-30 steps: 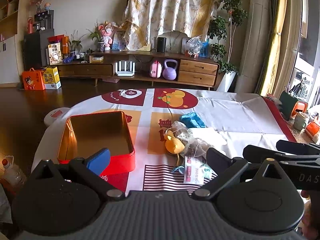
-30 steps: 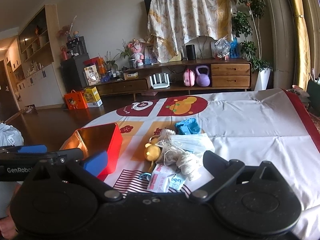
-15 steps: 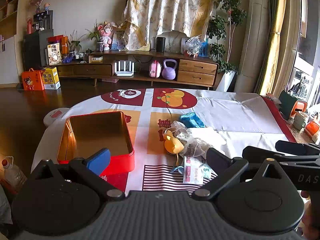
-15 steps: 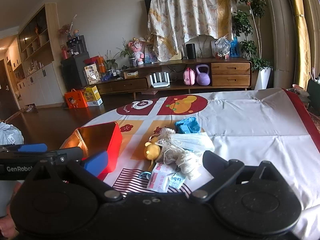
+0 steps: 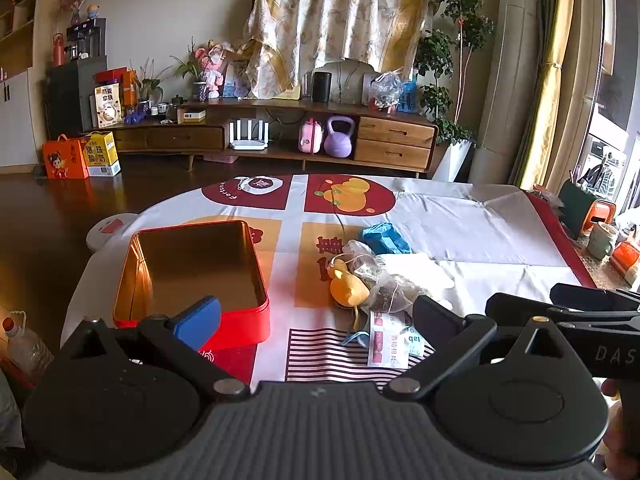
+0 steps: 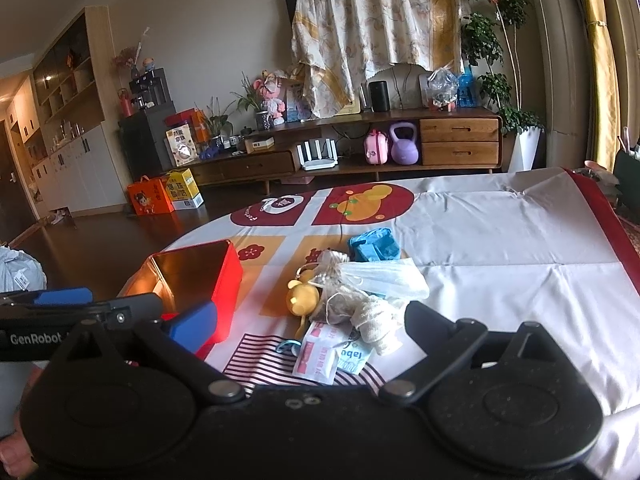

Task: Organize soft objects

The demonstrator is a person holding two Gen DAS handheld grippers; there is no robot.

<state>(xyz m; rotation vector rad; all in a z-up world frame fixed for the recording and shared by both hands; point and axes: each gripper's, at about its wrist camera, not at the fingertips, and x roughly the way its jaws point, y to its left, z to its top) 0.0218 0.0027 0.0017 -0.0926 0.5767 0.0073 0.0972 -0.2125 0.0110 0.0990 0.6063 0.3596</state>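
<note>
Ahead of both tongs, between their spread fingers in each view, lies the heap of soft objects (image 5: 372, 284) we have to sort. Both the left gripper (image 5: 316, 320) and the right gripper (image 6: 312, 324) stand open and hold nothing.

We judge everything in the heap light and limp. The yellow plush toy (image 5: 348, 286), at the heap's side nearer the left tong, should squash under the pads, so a pinch across its round body looks safest. The mesh drawstring pouch (image 6: 336, 292) touches the toy, and its cord could drag neighbours along; we would take it by the bunched neck. The white face mask (image 6: 384, 280) lies partly over the pouch and is thin, so it wants a grip on a folded edge. The gauze roll (image 6: 376, 320) sits nearest the right tong, with flat paper sachets (image 6: 320, 356) just before it; these may be slippery and hard to lift off the cloth. The crumpled blue item (image 5: 384, 238) lies at the heap's far side.

Outward from there, the open red tin (image 5: 192, 272) stands before the left tong's blue-padded finger, apart from the heap, and looks like the likely destination. All rests on the patterned tablecloth (image 6: 500, 240). Nothing blocks the way except the tangle itself.
</note>
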